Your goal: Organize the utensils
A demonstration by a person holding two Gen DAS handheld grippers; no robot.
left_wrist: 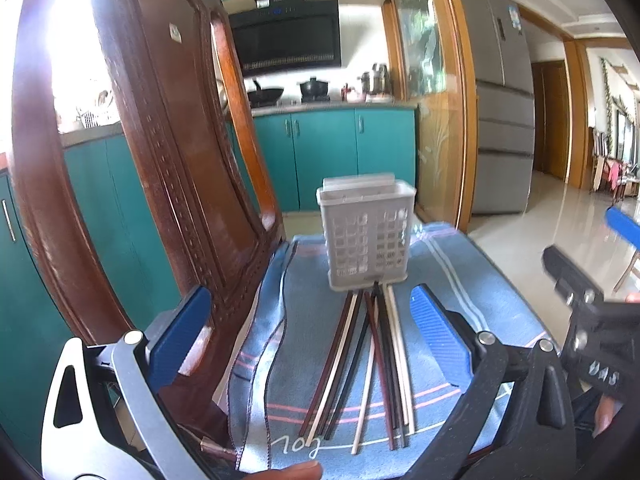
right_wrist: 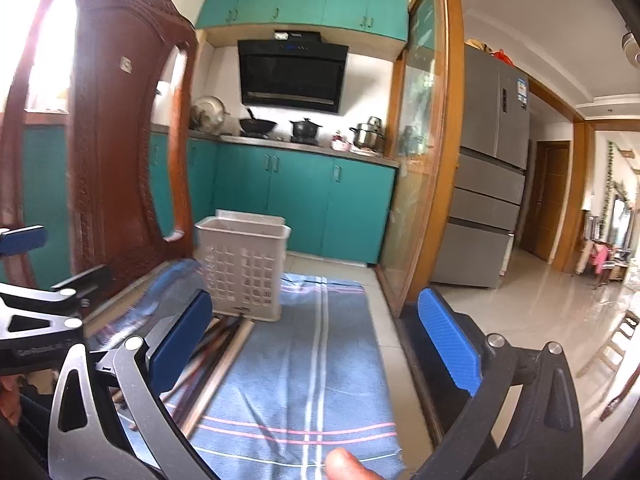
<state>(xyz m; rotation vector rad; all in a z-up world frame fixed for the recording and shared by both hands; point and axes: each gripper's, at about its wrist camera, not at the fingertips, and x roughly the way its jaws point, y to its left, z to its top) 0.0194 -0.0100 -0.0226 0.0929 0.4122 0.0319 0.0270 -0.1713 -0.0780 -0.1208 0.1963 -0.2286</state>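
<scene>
Several chopsticks (left_wrist: 372, 364), dark, red-brown and cream, lie fanned out on a blue striped cloth (left_wrist: 448, 280). A grey perforated utensil holder (left_wrist: 368, 236) stands upright at their far ends. My left gripper (left_wrist: 316, 344) is open and empty, held above the chopsticks, its blue pads on either side of them. My right gripper (right_wrist: 320, 348) is open and empty over the cloth (right_wrist: 320, 360), to the right of the chopsticks (right_wrist: 216, 364). The holder (right_wrist: 244, 264) stands ahead and to its left.
A carved wooden chair back (left_wrist: 160, 160) rises on the left, close to the cloth. The right gripper's body (left_wrist: 592, 336) shows at the right of the left wrist view. The left gripper's body (right_wrist: 36, 320) shows at the left of the right wrist view. Teal kitchen cabinets (right_wrist: 304, 200) and a tiled floor (right_wrist: 540, 300) lie beyond.
</scene>
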